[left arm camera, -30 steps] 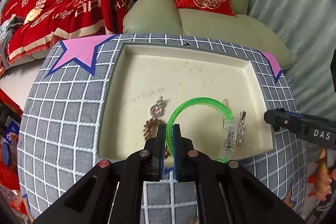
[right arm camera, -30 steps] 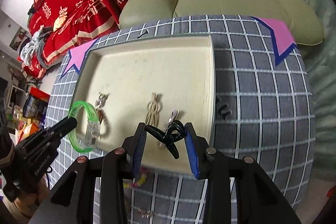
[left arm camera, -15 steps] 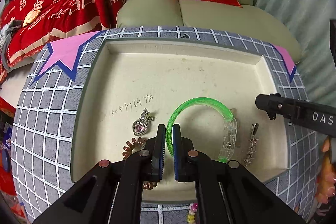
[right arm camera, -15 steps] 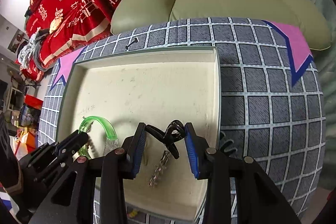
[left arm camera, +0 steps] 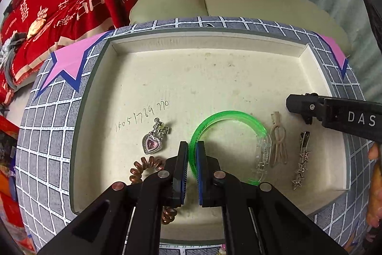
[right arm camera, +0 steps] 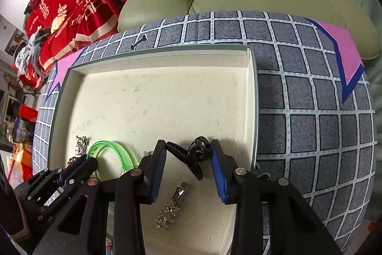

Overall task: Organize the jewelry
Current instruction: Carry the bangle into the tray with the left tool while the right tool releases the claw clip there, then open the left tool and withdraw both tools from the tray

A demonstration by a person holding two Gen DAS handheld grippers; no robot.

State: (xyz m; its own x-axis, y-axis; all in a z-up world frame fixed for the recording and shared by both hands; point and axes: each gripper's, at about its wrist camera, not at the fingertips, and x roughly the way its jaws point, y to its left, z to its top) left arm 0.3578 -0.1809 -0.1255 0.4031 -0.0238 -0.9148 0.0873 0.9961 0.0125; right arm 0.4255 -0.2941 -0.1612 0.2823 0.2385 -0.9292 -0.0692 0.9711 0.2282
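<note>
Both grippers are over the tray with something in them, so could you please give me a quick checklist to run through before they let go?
1. Left gripper shut on the green bangle: ok.
2. Right gripper shut on the black claw clip: ok.
3. Both grippers over the tray: ok.
4. Bangle clear of the beige clip: cannot tell; they look very close.
5. Bare tray floor beyond the claw clip: ok.
6. Star hair clip away from the claw clip: ok.
</note>
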